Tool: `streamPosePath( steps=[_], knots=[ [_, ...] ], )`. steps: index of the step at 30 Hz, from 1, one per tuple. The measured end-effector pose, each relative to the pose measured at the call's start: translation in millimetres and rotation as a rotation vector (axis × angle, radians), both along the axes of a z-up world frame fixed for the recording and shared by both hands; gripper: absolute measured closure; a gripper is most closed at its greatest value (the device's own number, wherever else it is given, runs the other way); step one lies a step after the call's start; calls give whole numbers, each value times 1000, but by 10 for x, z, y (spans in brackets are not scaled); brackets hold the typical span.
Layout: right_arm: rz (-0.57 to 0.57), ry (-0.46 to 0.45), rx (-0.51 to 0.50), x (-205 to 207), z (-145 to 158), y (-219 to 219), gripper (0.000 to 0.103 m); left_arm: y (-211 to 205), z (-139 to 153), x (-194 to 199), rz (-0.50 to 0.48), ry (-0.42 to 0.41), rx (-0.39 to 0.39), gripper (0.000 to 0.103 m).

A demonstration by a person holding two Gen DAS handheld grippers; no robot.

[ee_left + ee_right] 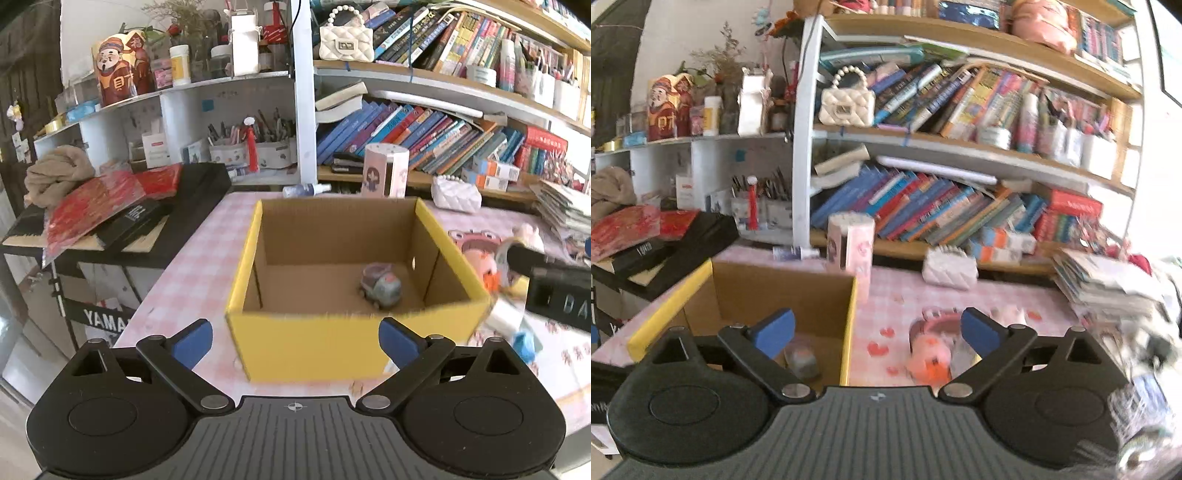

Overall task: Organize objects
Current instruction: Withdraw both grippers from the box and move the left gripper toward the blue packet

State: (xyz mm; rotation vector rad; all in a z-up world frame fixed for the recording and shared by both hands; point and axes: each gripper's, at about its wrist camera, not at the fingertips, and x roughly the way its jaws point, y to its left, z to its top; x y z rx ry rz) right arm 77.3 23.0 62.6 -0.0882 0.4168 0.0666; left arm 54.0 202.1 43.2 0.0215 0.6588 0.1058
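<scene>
A yellow cardboard box (332,350) stands open on the pink checked table (192,266). A small grey and pink toy car (380,286) lies on its floor at the right. My left gripper (295,341) is open and empty, just in front of the box's near wall. My right gripper (877,332) is open and empty, above the box's right wall (849,325). The toy car (801,360) shows blurred below its left finger. A pink and orange plush toy (931,354) lies on the table right of the box, near the right finger; it also shows in the left wrist view (484,266).
A pink cylindrical holder (386,170), a white quilted purse (456,194) and a small spray bottle (304,190) stand behind the box. A stack of papers (1108,280) lies at the right. A black keyboard piled with books and red packets (110,206) is at the left. Bookshelves fill the back.
</scene>
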Motion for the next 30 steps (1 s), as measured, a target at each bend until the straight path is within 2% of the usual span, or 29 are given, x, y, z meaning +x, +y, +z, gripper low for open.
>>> streamPosePath(
  steps=[8, 14, 22, 30],
  knots=[
    [-40, 97, 1, -624, -414, 85, 5, 54, -190, -512, 49, -1, 36, 4],
    [-94, 186, 7, -912, -639, 110, 5, -12, -273, -770, 29, -6, 33, 1],
    [-137, 216, 14, -1126, -654, 28, 5, -195, -366, -920, -73, 47, 17, 1],
    [-192, 213, 20, -1290, -626, -127, 5, -344, -365, -952, -137, 57, 4, 1]
  ],
)
